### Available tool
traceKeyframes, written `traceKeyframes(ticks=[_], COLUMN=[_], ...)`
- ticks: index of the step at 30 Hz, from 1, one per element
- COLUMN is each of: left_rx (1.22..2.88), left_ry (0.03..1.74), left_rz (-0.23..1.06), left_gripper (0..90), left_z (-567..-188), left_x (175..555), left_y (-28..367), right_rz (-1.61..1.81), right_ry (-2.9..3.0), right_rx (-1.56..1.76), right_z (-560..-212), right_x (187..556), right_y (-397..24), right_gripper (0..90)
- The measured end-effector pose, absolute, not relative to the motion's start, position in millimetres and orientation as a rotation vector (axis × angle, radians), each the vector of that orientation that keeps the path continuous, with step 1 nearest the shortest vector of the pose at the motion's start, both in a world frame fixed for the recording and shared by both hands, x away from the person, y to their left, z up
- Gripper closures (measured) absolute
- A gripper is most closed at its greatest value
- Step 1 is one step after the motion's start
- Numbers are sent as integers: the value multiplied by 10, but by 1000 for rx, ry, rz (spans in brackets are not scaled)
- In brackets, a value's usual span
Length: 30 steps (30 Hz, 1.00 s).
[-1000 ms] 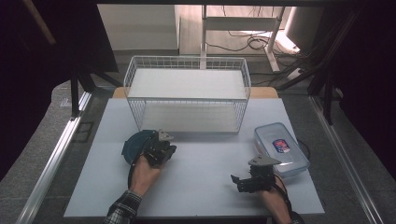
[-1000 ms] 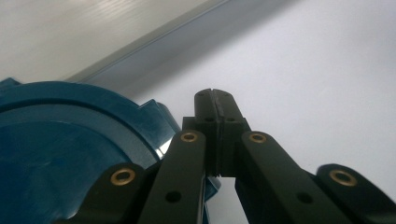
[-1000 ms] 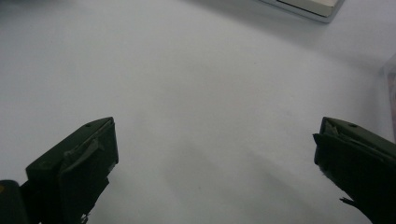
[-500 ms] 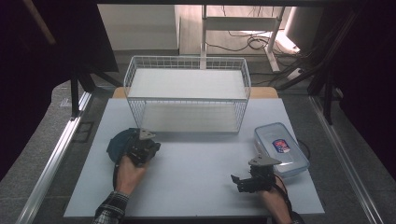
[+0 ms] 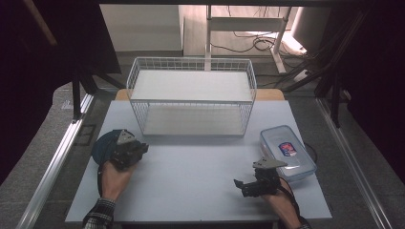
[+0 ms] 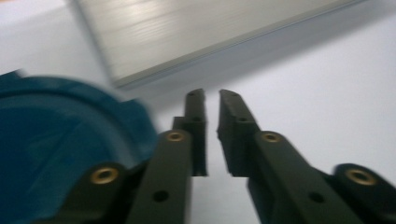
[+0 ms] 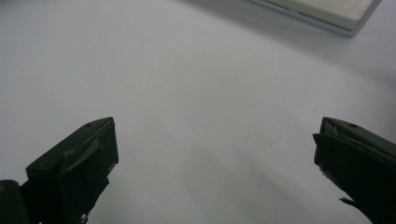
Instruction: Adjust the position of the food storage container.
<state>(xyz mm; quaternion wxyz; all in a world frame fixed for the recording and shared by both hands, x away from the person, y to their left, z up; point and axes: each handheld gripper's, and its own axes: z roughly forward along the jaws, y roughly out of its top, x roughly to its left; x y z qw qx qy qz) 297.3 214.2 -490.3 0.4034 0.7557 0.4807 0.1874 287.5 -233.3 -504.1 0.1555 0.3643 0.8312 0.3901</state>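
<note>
The dark blue plate [image 5: 104, 143] lay near the table's [image 5: 191, 191] left edge, beside the left gripper [image 6: 212, 100], whose barely parted jaws, just opening, pinched nothing. The right gripper [image 7: 215, 158] gaped empty. A careless nudge could have pushed the plate off.

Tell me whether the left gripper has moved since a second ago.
Yes. The left gripper has slid left, away from the wire basket's front, dragging the blue plate toward the table's left edge.

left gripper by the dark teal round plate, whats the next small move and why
Probably open the left gripper wider and ease it back off the dark teal round plate. Its jaws have just been opening, a narrow gap with nothing between them, and the plate lies beside them at the white table's left edge.
</note>
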Motion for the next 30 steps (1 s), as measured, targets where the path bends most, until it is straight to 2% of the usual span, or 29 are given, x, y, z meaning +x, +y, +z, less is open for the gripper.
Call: traceKeyframes(ticks=[5, 9, 12, 14, 16, 18, 21, 23, 30], left_rx=[1887, 1890, 1899, 1908, 1924, 1937, 1937, 1935, 1924], left_ry=[1109, 1075, 1057, 1032, 1016, 997, 979, 979, 974], left_rz=[441, 390, 359, 341, 336, 331, 295, 273, 235], left_gripper=[443, 271, 203, 171, 139, 147, 142, 142, 157], left_z=[-4977, -5044, -5092, -5117, -5135, -5149, -5182, -5206, -5217], left_x=[2794, 2702, 2633, 2586, 2537, 2492, 2456, 2450, 2468], left_y=[2074, 2013, 1962, 1921, 1874, 1837, 1811, 1801, 1813], right_rz=[1153, 1244, 1221, 1160, 1113, 1059, 987, 928, 802], right_ry=[2335, 2337, 2262, 2194, 2150, 2108, 2047, 2006, 1842], right_rx=[1098, 1181, 1247, 1272, 1278, 1242, 1234, 1242, 1419], right_z=[-4907, -4756, -4640, -4583, -4542, -4514, -4488, -4470, -4493], right_x=[2915, 2966, 2999, 3030, 3068, 3113, 3200, 3240, 3264], right_y=[-2387, -2560, -2688, -2791, -2913, -3044, -3237, -3360, -3861], right_gripper=[0, 0, 122, 279, 499, 676, 850, 894, 895])
